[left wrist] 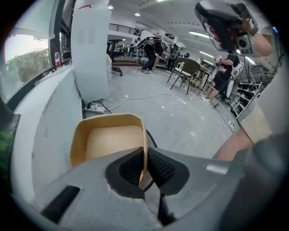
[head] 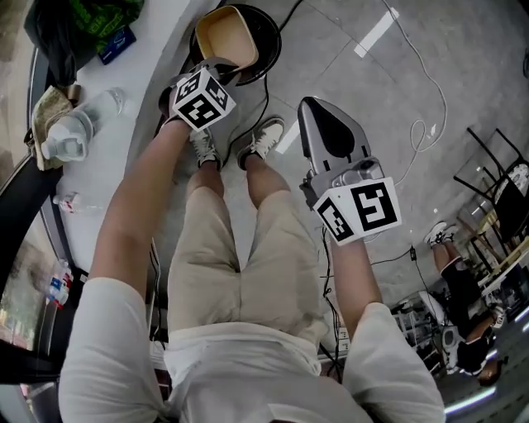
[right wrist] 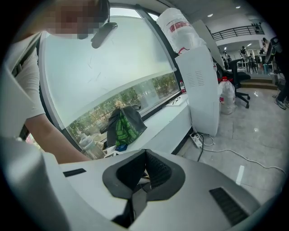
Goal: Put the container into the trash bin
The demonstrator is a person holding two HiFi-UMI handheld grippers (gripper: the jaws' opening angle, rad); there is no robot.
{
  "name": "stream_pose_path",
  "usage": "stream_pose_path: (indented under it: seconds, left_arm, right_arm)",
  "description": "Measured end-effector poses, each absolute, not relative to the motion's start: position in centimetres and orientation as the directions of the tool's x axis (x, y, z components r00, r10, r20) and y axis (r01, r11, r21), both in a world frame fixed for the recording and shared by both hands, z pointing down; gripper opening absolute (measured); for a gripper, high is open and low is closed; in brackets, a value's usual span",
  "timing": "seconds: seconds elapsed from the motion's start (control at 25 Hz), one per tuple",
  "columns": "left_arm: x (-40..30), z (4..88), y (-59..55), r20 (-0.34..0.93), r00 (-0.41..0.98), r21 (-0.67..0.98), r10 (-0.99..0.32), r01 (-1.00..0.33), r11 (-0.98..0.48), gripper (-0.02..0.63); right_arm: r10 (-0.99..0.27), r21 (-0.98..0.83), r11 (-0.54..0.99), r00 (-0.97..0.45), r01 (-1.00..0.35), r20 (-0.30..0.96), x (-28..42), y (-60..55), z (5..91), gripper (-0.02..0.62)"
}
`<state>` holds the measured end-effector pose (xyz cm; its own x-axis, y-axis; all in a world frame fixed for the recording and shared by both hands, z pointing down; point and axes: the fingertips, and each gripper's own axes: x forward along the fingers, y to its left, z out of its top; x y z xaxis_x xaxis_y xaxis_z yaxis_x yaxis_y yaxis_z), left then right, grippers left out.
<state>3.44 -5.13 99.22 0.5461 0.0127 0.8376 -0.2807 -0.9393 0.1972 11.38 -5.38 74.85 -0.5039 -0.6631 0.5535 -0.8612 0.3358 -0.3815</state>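
A tan, square-cornered container (head: 225,35) hangs tilted just over the black round trash bin (head: 270,25) on the floor. My left gripper (head: 213,70) is shut on the container's near wall. In the left gripper view the jaws pinch the thin right wall of the container (left wrist: 108,140), and the left gripper (left wrist: 144,169) has the bin's dark mesh edge (left wrist: 151,139) right behind it. My right gripper (head: 308,104) hovers over the floor to the right of the person's legs. In its own view the right gripper (right wrist: 145,155) is shut with nothing between the jaws.
A white counter (head: 124,149) runs along the left with plastic bottles (head: 78,128) and a dark bag with green inside (head: 91,25). A white water dispenser (left wrist: 90,49) stands by the counter, a power strip (left wrist: 92,107) at its foot. Cables (head: 430,107) trail over the floor.
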Motion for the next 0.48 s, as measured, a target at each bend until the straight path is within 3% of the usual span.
stream_pose_path:
  seconds: [0.48]
  left_arm:
    - [3.7,107.3,-3.9,0.876,0.446,0.279,0.183,-0.159,-0.947,0.023]
  right_arm:
    - [-0.694,-0.382,0.291,-0.468,-0.877,0.548,12.1,-5.6,79.9,0.002]
